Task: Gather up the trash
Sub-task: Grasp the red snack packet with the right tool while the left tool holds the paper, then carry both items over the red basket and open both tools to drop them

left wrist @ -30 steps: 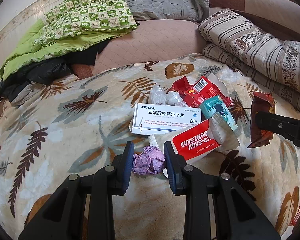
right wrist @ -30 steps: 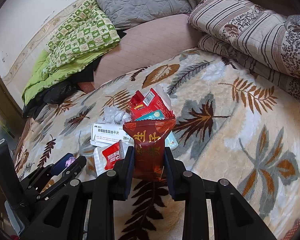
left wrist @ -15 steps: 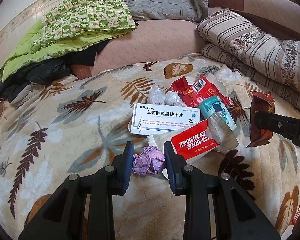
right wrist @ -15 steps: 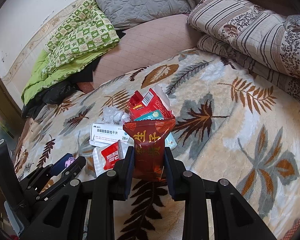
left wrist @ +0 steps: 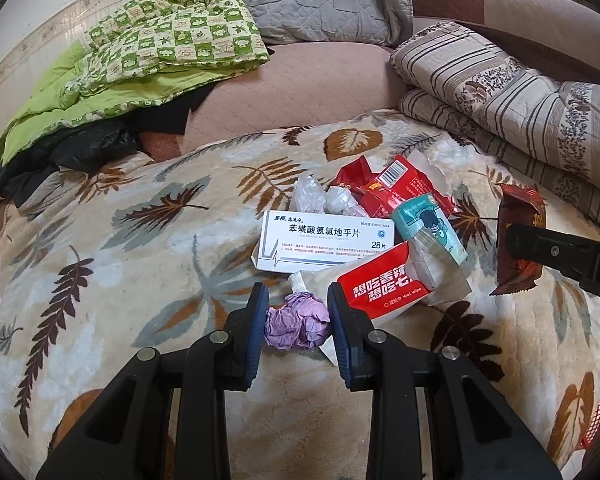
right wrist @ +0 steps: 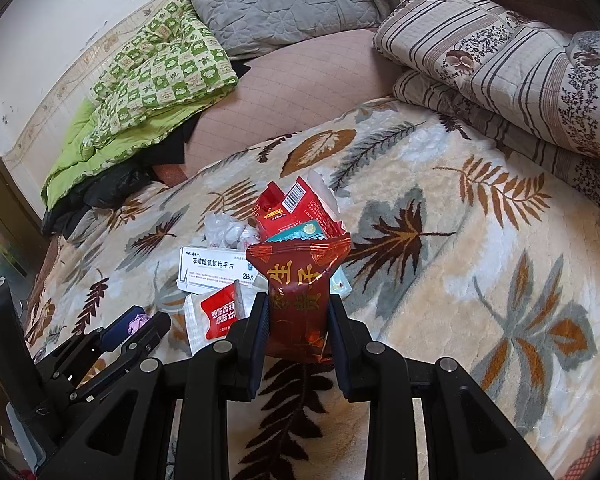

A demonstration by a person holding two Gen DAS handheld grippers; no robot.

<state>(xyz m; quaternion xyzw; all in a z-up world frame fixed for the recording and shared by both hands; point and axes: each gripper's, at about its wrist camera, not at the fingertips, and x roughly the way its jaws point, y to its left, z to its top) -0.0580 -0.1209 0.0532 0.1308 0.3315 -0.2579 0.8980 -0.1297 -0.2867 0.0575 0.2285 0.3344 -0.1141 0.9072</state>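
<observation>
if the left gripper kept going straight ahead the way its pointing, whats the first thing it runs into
The left gripper is already closed on the crumpled purple paper. Straight beyond that lies the red and white wet wipe packet, with the white medicine box just behind it; depth is hard to judge.

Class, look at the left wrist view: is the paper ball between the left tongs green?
No, the paper ball held between the left tongs is purple.
</observation>
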